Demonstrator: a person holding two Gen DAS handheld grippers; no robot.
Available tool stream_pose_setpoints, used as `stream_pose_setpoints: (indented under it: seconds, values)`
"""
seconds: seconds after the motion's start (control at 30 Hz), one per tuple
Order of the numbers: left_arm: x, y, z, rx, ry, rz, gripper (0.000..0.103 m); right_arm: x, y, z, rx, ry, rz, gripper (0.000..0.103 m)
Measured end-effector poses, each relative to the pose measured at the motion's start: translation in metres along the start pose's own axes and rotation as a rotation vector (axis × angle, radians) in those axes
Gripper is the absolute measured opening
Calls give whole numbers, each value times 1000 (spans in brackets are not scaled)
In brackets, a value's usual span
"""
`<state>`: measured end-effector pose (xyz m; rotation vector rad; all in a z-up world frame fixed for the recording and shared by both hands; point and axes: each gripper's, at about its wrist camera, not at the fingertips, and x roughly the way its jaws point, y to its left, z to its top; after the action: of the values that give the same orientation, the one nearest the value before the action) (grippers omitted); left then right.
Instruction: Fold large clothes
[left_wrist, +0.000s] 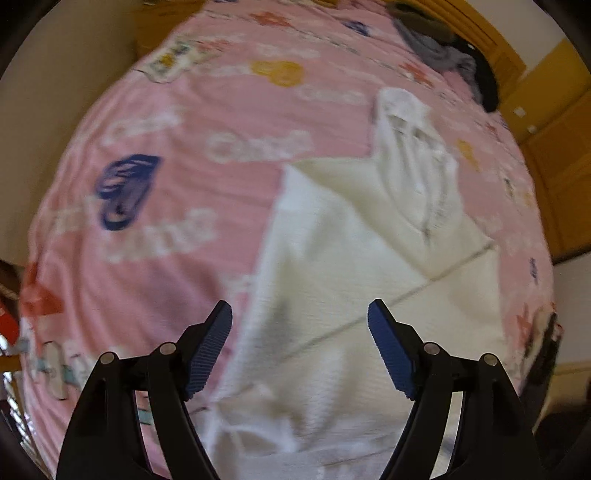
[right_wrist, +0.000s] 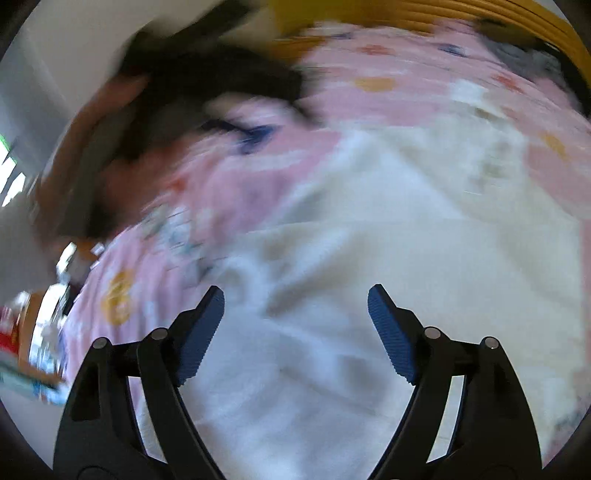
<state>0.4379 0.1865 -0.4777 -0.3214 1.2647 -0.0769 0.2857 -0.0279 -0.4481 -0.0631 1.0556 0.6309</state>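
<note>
A white garment (left_wrist: 354, 258) lies spread on a pink patterned bed cover (left_wrist: 166, 184), with a folded part and a crumpled sleeve toward the far right. My left gripper (left_wrist: 299, 317) hovers above its near edge, jaws wide apart and nothing between the blue pads. In the right wrist view the same white garment (right_wrist: 388, 266) fills the lower right, heavily blurred. My right gripper (right_wrist: 295, 299) stands open over it, holding nothing. The other hand and its dark gripper (right_wrist: 177, 96) show as a blurred shape at the upper left.
A heap of dark and grey clothes (left_wrist: 454, 59) lies at the bed's far right corner. A wooden headboard (left_wrist: 506, 40) and yellow-brown cupboards (left_wrist: 554, 155) border the bed. Cluttered items (right_wrist: 33, 332) sit beyond the bed's left edge.
</note>
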Motion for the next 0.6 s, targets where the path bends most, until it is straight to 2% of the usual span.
stream_pose_setpoints:
  seconds: [0.13, 0.17, 0.23, 0.27, 0.33, 0.43, 0.5, 0.57, 0.6]
  values:
    - [16, -21, -15, 36, 67, -108, 73, -13, -75, 34, 205, 61, -214, 79]
    - [19, -24, -20, 35, 82, -106, 74, -20, -89, 49, 241, 68, -265, 79]
    - [23, -30, -35, 39, 113, -46, 74, -37, -107, 85, 268, 21, -403, 79]
    - [24, -31, -39, 42, 133, -40, 74, -39, -112, 98, 275, 12, -435, 79]
    - [18, -34, -47, 38, 173, -85, 75, -37, -128, 148, 285, -5, -522, 79]
    - [11, -36, -42, 44, 173, -84, 79, -24, -151, 203, 329, -4, -533, 79]
    - [10, -33, -26, 23, 189, -86, 83, -15, -171, 234, 372, 7, -525, 79]
    - [10, -28, 0, -23, 210, -109, 84, -10, -190, 250, 402, 33, -500, 79]
    - [11, -27, 13, -41, 222, -125, 88, -8, -199, 255, 408, 44, -474, 79]
